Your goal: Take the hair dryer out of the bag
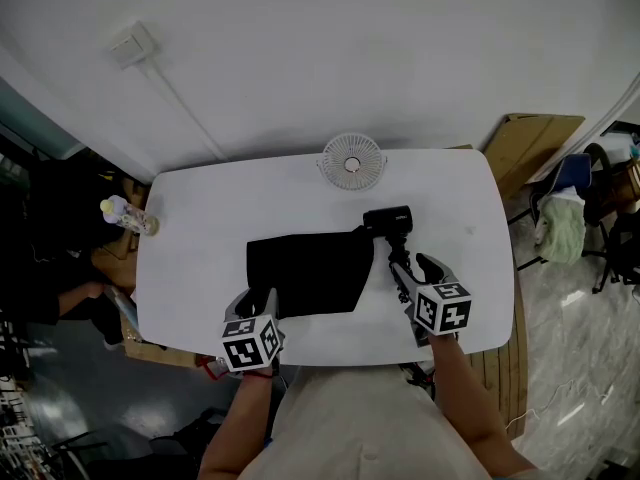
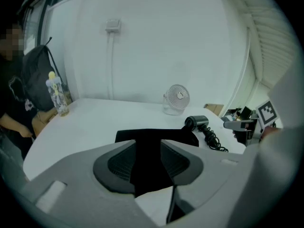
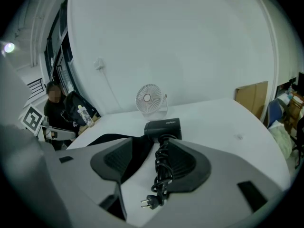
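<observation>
The black hair dryer [image 1: 388, 220] lies on the white table [image 1: 200, 218], just outside the right end of the flat black bag [image 1: 310, 271]. Its coiled cord [image 1: 400, 266] trails toward me and ends in a plug [image 3: 148, 202]. My right gripper [image 1: 418, 274] hovers over the cord near the front edge, jaws wide open and empty; in the right gripper view [image 3: 151, 163] the dryer [image 3: 163, 128] lies ahead. My left gripper [image 1: 255, 306] is above the bag's near left corner, open; the bag [image 2: 156, 137] shows through the gap of the left gripper [image 2: 148, 158], untouched by the pads.
A small white fan [image 1: 352, 160] stands at the table's far edge. A plastic bottle [image 1: 128, 216] lies at the left edge, where a person in dark clothes [image 1: 50, 268] sits. Cardboard [image 1: 530, 143] and clutter stand to the right of the table.
</observation>
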{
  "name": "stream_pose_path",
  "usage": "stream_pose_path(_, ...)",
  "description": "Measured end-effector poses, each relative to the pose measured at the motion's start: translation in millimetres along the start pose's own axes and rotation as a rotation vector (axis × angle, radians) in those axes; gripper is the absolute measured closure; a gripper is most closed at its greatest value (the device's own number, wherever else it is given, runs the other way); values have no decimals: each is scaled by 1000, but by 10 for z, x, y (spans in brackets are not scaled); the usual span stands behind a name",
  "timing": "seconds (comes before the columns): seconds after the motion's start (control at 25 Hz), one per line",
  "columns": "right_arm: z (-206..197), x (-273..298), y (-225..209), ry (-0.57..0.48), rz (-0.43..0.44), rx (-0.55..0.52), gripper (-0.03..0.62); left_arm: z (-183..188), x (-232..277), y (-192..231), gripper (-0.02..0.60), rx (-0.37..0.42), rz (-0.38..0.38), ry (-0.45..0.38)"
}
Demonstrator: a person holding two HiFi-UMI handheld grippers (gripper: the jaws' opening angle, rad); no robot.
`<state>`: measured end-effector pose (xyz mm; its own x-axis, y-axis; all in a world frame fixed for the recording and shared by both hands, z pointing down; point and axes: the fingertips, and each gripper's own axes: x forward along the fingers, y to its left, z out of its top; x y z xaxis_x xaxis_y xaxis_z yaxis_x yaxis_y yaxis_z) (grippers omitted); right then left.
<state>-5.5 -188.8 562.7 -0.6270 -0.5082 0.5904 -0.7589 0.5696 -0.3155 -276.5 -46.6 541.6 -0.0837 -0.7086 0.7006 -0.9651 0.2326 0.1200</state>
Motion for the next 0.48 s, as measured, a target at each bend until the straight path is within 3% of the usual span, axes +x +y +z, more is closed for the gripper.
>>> stream_pose_path(0.08,31,-51,42,-15,11,-3,352,136,-51,-62,433,24,4,-40)
stream_pose_path(0.2,74,-119,114,-30,26,-16,359,296,-82,-254,433,20,-61,-101)
stream_pose_path(0.48,167,-317,406,-70,103,-50,424,518,-168,-912,434,26,-331,-242)
